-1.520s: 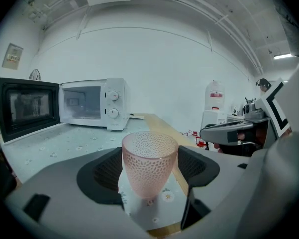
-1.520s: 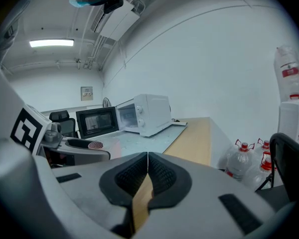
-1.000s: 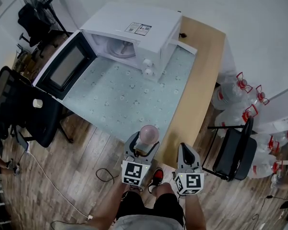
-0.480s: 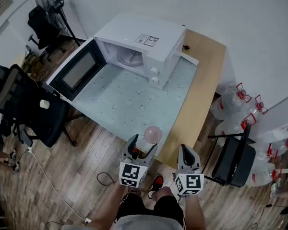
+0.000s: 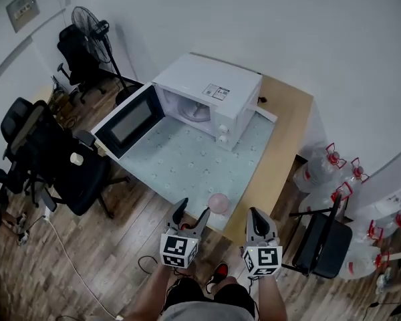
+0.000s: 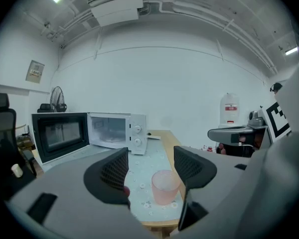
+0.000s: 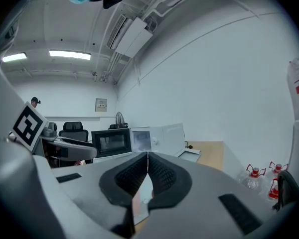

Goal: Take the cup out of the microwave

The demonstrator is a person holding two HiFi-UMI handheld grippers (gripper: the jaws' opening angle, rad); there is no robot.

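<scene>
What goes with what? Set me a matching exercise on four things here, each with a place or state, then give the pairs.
Things:
1. pink cup
2. microwave door
3. left gripper
4. right gripper

Places or states:
A. jaws together, empty
B. swung open
C. standing on the table near its front edge
D. jaws apart, empty

Pairs: 1-C, 2-B, 3-D, 4-A.

Note: the left gripper's jaws have just been closing a little with nothing between them. The pink cup stands on the table beyond them.
</scene>
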